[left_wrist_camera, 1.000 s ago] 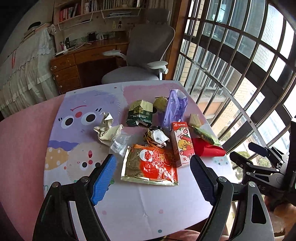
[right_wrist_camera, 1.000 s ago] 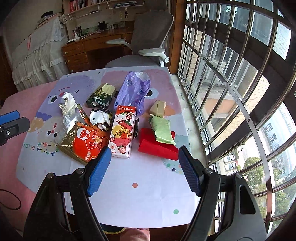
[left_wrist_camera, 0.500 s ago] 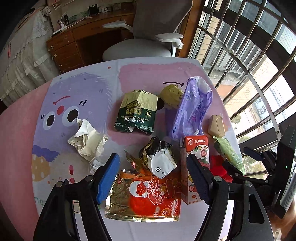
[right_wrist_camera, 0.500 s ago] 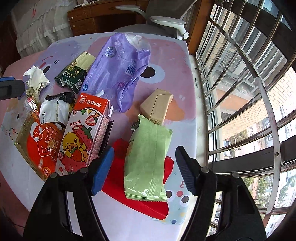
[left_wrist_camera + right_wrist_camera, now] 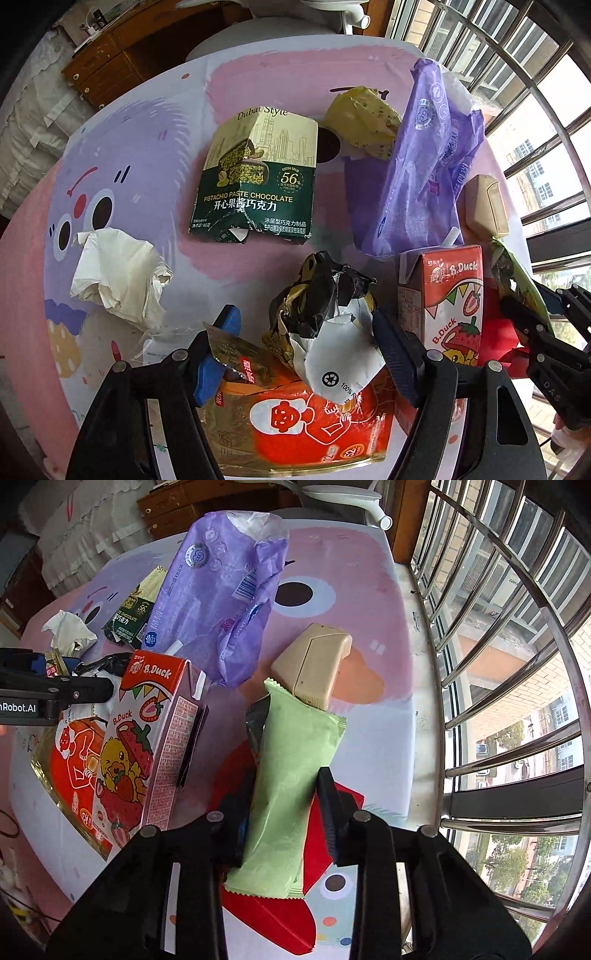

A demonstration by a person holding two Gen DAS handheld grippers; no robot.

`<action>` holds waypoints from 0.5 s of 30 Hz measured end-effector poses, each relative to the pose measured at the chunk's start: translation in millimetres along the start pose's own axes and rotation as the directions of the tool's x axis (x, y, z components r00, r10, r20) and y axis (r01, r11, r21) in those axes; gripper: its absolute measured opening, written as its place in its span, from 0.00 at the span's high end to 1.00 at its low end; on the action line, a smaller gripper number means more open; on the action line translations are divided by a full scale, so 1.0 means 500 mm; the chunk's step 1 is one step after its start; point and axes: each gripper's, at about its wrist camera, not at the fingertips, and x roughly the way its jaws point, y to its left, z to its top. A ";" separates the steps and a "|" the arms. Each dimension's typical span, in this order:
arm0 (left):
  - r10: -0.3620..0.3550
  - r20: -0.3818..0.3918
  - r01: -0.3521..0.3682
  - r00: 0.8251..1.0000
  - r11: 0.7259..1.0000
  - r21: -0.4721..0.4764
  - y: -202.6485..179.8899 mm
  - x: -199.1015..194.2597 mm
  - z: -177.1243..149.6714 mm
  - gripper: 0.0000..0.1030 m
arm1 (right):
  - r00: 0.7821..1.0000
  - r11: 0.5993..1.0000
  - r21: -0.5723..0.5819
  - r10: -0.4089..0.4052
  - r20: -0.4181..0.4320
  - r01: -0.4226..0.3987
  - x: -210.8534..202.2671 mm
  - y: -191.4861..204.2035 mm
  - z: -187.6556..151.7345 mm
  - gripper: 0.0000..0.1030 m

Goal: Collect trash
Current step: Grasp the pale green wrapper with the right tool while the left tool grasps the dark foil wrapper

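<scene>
Right gripper (image 5: 282, 805) fingers clamp flat pale-green wrapper (image 5: 291, 775); left gripper (image 5: 308, 345) fingers apart around crumpled black-white wrapper (image 5: 328, 332).

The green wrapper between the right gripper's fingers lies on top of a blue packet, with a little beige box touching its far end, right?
Not quite: the packet under the green wrapper is red, not blue, as the right wrist view shows. The rest holds: the wrapper sits between the fingers of the right gripper, and the beige box touches its far end.
</scene>
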 end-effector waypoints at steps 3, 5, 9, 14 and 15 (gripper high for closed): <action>-0.009 -0.021 0.009 1.000 1.000 -0.010 0.007 0.023 0.005 0.27 | 0.999 1.000 0.002 0.028 0.015 -0.028 -0.004 -0.009 0.005 0.82; -0.030 -0.032 0.029 0.999 0.999 -0.025 0.015 0.034 0.009 0.34 | 0.999 0.999 0.014 0.048 0.026 -0.048 -0.008 -0.016 0.007 0.86; -0.050 -0.031 0.049 0.998 0.997 -0.059 0.023 0.043 0.013 0.44 | 0.995 0.995 0.044 0.092 0.046 -0.094 -0.025 -0.024 0.001 0.89; -0.029 0.030 0.031 0.999 0.998 -0.052 0.025 0.012 -0.002 0.49 | 0.986 0.985 0.072 0.151 0.073 -0.156 -0.066 -0.014 -0.006 0.90; -0.027 0.046 0.030 0.999 0.998 -0.054 0.026 0.002 -0.006 0.49 | 0.984 0.983 0.077 0.159 0.080 -0.166 -0.071 -0.015 -0.007 0.90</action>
